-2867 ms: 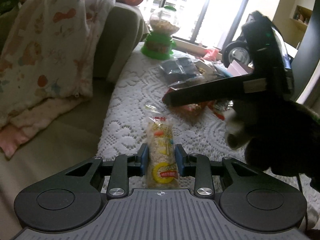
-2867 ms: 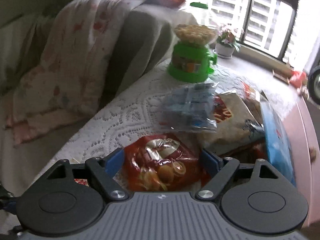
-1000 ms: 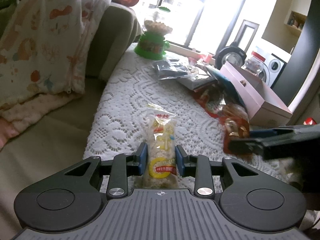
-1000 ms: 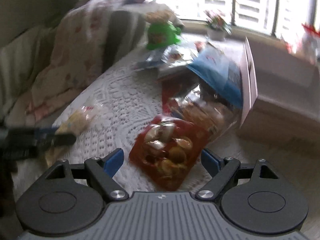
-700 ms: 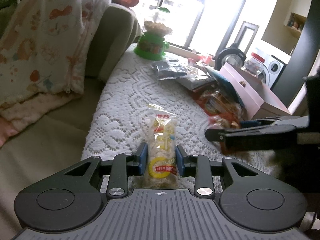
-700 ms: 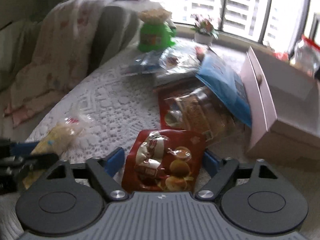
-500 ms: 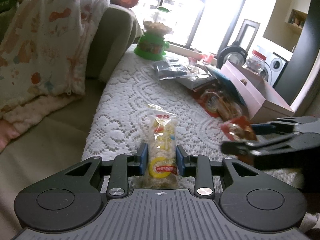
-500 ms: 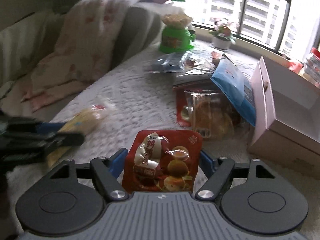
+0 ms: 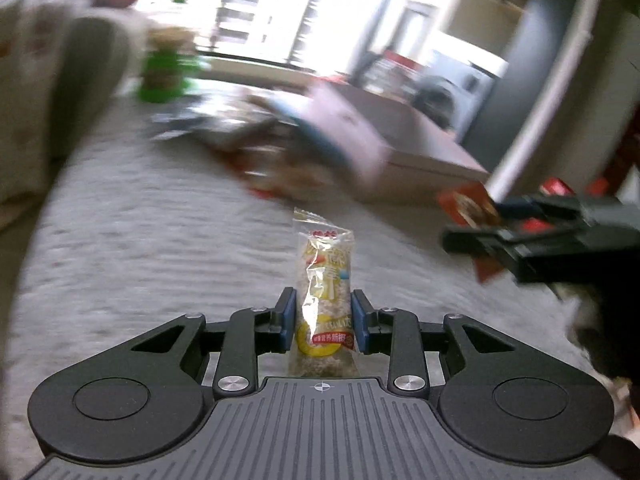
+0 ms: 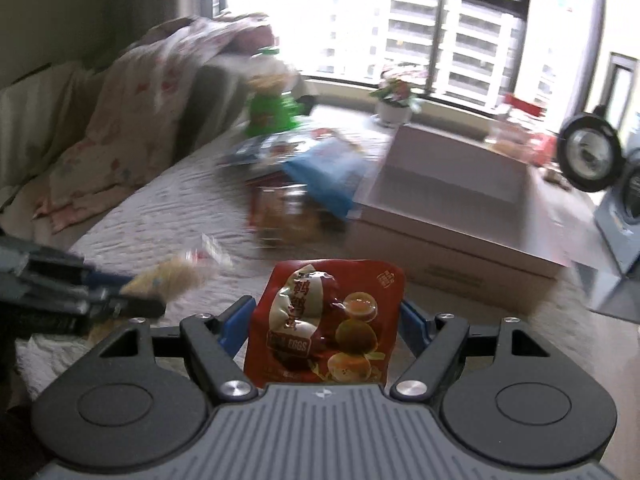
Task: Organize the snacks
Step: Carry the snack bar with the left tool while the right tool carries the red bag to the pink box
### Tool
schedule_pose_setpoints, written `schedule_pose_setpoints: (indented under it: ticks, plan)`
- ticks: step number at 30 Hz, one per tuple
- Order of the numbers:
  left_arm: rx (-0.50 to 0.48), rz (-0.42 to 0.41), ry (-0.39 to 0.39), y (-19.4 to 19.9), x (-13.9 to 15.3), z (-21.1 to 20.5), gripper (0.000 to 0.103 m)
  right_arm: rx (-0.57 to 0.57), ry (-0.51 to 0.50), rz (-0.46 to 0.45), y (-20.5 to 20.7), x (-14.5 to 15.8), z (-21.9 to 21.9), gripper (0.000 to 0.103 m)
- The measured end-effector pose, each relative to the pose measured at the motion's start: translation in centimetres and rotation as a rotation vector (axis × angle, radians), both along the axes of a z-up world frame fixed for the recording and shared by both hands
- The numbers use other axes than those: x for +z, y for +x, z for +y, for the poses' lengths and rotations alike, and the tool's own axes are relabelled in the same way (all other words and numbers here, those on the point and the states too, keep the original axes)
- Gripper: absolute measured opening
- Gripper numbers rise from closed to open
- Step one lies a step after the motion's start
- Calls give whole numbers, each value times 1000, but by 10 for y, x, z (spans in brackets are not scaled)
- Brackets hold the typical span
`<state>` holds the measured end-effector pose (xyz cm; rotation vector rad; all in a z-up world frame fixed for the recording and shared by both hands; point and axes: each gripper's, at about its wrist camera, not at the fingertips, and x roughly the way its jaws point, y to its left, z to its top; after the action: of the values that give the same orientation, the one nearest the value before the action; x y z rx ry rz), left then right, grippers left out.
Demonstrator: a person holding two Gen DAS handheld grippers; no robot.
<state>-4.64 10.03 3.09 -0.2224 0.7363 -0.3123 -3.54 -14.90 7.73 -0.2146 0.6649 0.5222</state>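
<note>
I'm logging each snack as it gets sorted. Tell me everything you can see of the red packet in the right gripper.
The red packet is a glossy, crinkled foil-like pouch printed with white characters, the word EGGS, and pictures of brown eggs. It stands upright, clamped at both side edges between the blue pads of the right gripper, lifted off the lace-covered surface. Its lower edge is hidden behind the gripper body. In the left wrist view it sticks out of the gripper, blurred, near the pink box.

Snack pile blurred beyond telling
</note>
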Motion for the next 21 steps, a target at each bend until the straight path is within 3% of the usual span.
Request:
schedule_pose_setpoints:
  ticks: [4,8,14,17,21]
  plan:
    - [-103,10,-17,7,8,-33,34,-52,22,-27,-3,-3,-37,76]
    - [-123,-18,-55,35,27,-50,34,-83,51,-27,1,-9,-62,76]
    - [-76,-103,-88,119,61,-69,34,-103,93,-75,17,0,-77,76]
    - [-45,-103,-91,172,65,-80,34,-122,74,-165,37,18,-76,76]
    - [-17,-76,-126,238,60,-87,34,-134,68,-168,92,34,-70,76]
